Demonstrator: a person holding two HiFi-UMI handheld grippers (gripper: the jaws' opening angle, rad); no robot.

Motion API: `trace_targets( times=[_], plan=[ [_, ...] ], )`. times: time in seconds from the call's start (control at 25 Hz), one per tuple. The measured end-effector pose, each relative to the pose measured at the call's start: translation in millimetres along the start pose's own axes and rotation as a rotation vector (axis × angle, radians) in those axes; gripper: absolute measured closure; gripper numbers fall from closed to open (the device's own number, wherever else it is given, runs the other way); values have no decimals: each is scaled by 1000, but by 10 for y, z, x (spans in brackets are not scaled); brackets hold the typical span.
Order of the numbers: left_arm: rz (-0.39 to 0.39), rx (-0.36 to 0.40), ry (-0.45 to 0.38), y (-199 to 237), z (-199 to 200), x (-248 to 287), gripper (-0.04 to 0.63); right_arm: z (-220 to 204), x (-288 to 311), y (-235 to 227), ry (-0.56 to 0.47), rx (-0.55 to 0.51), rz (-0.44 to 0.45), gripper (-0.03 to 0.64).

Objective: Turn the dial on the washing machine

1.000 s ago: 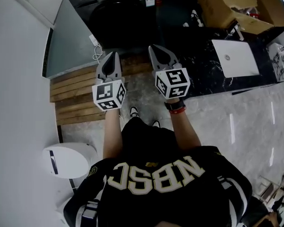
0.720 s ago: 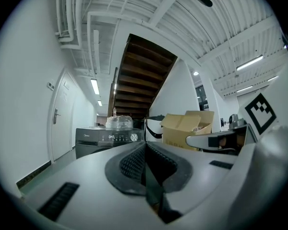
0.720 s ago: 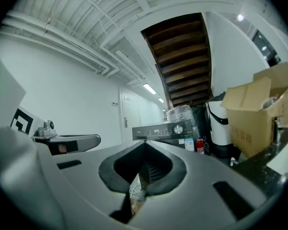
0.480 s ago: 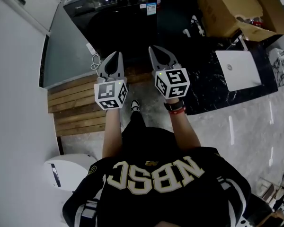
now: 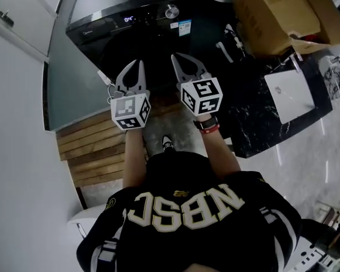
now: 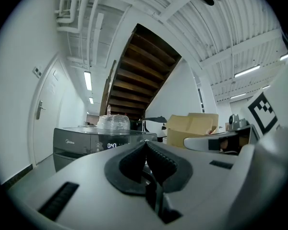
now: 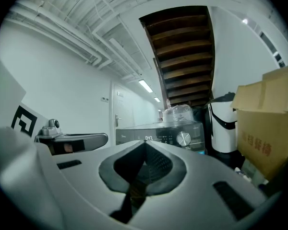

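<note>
The dark washing machine (image 5: 130, 30) stands ahead of me, its silver dial (image 5: 171, 11) at the right of the control panel beside a lit display (image 5: 130, 19). Both grippers are held side by side in the air, short of the machine's front. My left gripper (image 5: 135, 67) is shut with nothing in it, and so is my right gripper (image 5: 178, 59). In the right gripper view the dial (image 7: 183, 138) shows just right of the closed tips of the right gripper (image 7: 145, 142). In the left gripper view the left gripper (image 6: 145, 143) covers the panel's right end, so the dial is hidden.
A cardboard box (image 5: 277, 10) and a dark marble counter (image 5: 255, 118) with a white laptop (image 5: 289, 95) stand to the right. Wooden slats (image 5: 93, 146) lie on the floor at left beside a white wall. A clear plastic container (image 7: 176, 114) sits on the machine.
The washing machine has come lower and larger in the head view as the person walks toward it. Both grippers stay shut, side by side, now nearer its front.
</note>
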State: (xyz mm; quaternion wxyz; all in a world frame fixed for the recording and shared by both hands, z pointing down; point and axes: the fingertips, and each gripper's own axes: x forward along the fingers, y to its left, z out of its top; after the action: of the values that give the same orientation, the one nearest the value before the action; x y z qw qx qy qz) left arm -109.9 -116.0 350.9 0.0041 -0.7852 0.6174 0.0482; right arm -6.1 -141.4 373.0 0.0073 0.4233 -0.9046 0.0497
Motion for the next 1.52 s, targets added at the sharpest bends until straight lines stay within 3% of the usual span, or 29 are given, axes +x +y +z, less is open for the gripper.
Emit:
trace_targets(
  times=[0.32, 0.64, 1.08, 1.52],
  plan=[
    [-79, -12, 29, 381, -169, 521, 580, -106, 590, -163, 31, -22, -87, 609],
    [-141, -46, 52, 471, -290, 894, 580, -74, 841, -451, 52, -53, -164, 609],
    [-183, -43, 70, 379, -414, 1542, 580, -98, 1208, -1017, 88, -131, -187, 592],
    [-151, -36, 92, 463, -524, 1903, 580, -84, 1646, -1371, 145, -284, -160, 499]
  ],
)
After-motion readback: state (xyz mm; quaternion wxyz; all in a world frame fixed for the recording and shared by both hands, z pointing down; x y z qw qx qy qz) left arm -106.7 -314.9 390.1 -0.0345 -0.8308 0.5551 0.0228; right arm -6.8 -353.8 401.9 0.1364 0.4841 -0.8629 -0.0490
